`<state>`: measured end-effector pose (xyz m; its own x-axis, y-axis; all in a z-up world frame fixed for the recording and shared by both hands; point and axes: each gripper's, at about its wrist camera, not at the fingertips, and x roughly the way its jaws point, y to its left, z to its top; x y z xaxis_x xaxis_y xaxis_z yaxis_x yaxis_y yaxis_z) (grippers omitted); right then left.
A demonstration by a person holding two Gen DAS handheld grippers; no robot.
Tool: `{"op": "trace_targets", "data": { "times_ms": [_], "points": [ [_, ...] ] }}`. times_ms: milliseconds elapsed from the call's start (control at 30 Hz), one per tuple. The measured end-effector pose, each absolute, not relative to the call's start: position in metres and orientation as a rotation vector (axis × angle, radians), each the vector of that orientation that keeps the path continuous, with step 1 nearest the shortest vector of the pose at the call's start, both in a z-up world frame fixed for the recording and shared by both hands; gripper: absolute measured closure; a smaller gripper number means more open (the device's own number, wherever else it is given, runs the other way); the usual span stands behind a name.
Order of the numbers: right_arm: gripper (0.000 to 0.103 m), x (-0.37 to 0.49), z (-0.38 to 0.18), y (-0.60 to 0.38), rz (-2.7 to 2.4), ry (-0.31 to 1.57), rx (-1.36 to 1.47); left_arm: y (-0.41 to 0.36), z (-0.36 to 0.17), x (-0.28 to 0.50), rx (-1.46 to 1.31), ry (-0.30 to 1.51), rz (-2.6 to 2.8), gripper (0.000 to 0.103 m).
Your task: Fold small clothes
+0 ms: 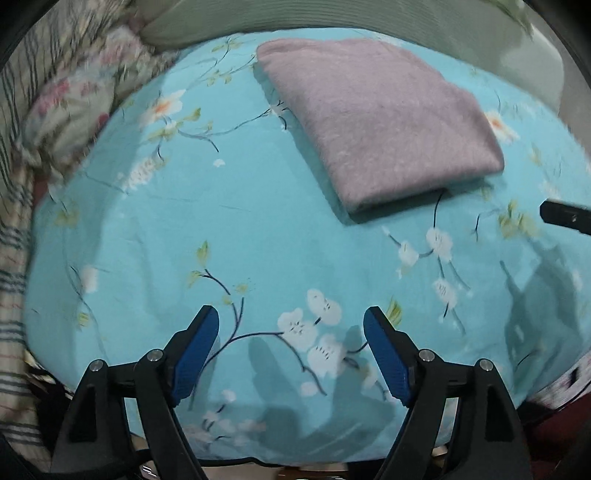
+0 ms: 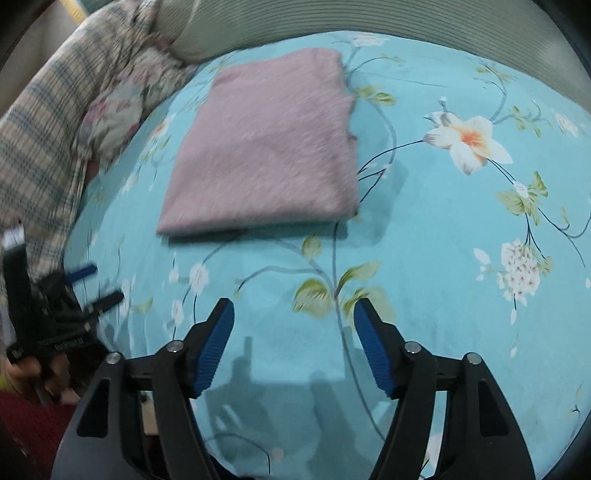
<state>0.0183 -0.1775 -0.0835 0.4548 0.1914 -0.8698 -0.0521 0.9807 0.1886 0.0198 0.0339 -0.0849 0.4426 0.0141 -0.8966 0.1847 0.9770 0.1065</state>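
A folded mauve cloth (image 1: 376, 122) lies flat on the turquoise flowered bedsheet (image 1: 240, 229); it also shows in the right wrist view (image 2: 266, 151). My left gripper (image 1: 291, 317) is open and empty, well short of the cloth, near the bed's front edge. My right gripper (image 2: 293, 310) is open and empty, also short of the cloth. A fingertip of the right gripper shows at the right edge of the left wrist view (image 1: 565, 216). The left gripper shows at the left of the right wrist view (image 2: 99, 286), jaws apart.
A floral pillow (image 1: 74, 107) and a plaid blanket (image 2: 40, 147) lie along the left side of the bed. A ribbed pale green headboard (image 2: 406, 26) runs along the far edge. The sheet (image 2: 461, 258) stretches to the right of the cloth.
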Motion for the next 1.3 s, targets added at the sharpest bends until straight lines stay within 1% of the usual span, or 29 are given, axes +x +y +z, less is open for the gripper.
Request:
{"op": "trace_targets", "data": {
  "times_ms": [67, 133, 300, 367, 433, 500, 700, 900, 1300],
  "points": [
    [0.032, 0.016, -0.079, -0.175, 0.163, 1.083, 0.110, 0.030, -0.077, 0.012, 0.224, 1.075, -0.109, 0.022],
    [0.028, 0.013, -0.069, -0.173, 0.169, 1.059, 0.086, 0.029, -0.063, 0.009, 0.224, 1.031, -0.112, 0.022],
    [0.025, 0.009, -0.036, -0.178, 0.169, 1.001, 0.073, 0.028, -0.027, 0.012, 0.233, 0.946, -0.061, 0.021],
    [0.019, 0.009, -0.020, -0.182, 0.171, 0.958, 0.062, 0.028, -0.010, 0.017, 0.219, 0.928, -0.082, 0.021],
    [0.008, 0.010, -0.015, -0.183, 0.161, 0.940, 0.049, 0.027, 0.006, 0.020, 0.200, 0.900, -0.105, 0.018],
    [0.008, 0.017, -0.017, -0.185, 0.156, 0.946, 0.044, 0.024, 0.011, 0.024, 0.191, 0.901, -0.137, 0.011],
    [0.008, 0.032, -0.039, -0.190, 0.148, 0.998, 0.061, 0.016, -0.008, 0.038, 0.125, 0.987, -0.165, 0.011],
    [0.008, 0.049, -0.042, -0.185, 0.160, 1.007, 0.056, 0.008, -0.027, 0.050, 0.163, 1.031, -0.112, 0.011],
    [0.008, 0.080, -0.035, -0.175, 0.188, 1.000, 0.043, 0.002, -0.014, 0.080, 0.177, 1.005, -0.077, 0.011]
  ]
}}
